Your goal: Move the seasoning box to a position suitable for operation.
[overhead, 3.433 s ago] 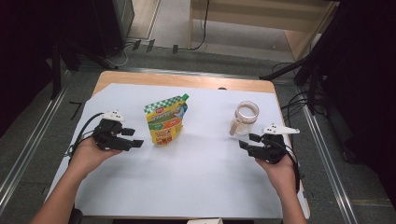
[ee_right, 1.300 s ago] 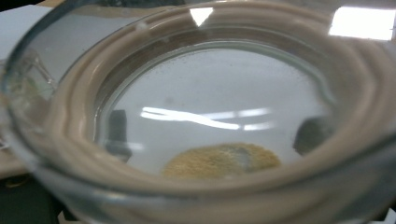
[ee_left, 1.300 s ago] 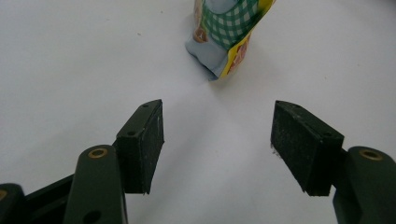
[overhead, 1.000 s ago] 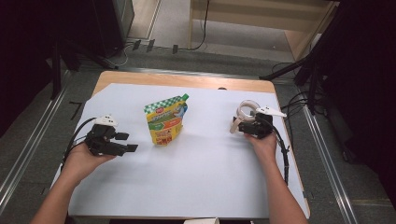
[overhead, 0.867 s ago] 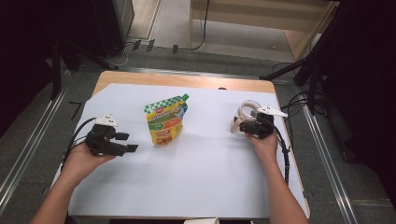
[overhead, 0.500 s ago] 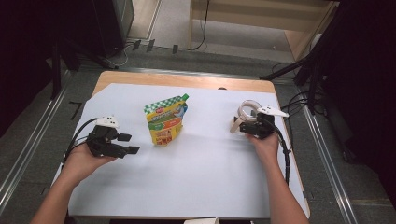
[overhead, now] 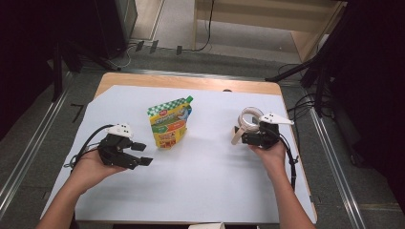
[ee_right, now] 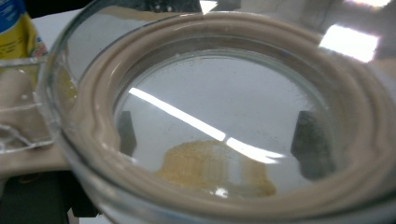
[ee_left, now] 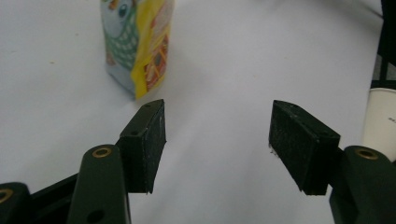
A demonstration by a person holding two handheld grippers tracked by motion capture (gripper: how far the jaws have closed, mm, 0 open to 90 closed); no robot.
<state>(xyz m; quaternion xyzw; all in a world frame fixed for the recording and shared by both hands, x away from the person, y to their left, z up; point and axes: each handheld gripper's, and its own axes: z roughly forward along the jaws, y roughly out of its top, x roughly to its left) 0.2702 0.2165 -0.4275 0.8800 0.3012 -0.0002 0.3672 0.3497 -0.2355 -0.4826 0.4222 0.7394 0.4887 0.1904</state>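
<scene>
Nearest the person, the left gripper [overhead: 136,154] hovers low over the white counter [overhead: 210,191], its fingers [ee_left: 144,140] spread wide with nothing between them, having just closed a little. Across the counter, the right gripper [overhead: 248,138] grips a glass jar [overhead: 249,119], tilted on its side; the fingers [ee_right: 310,140] show through the glass on both flanks. Farther back, a yellow-green pouch [overhead: 170,123] stands between the two grippers.

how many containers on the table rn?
2. A snack pouch stands mid-table; a glass jar sits to its right, at the right claw. None seems hidden.
</scene>
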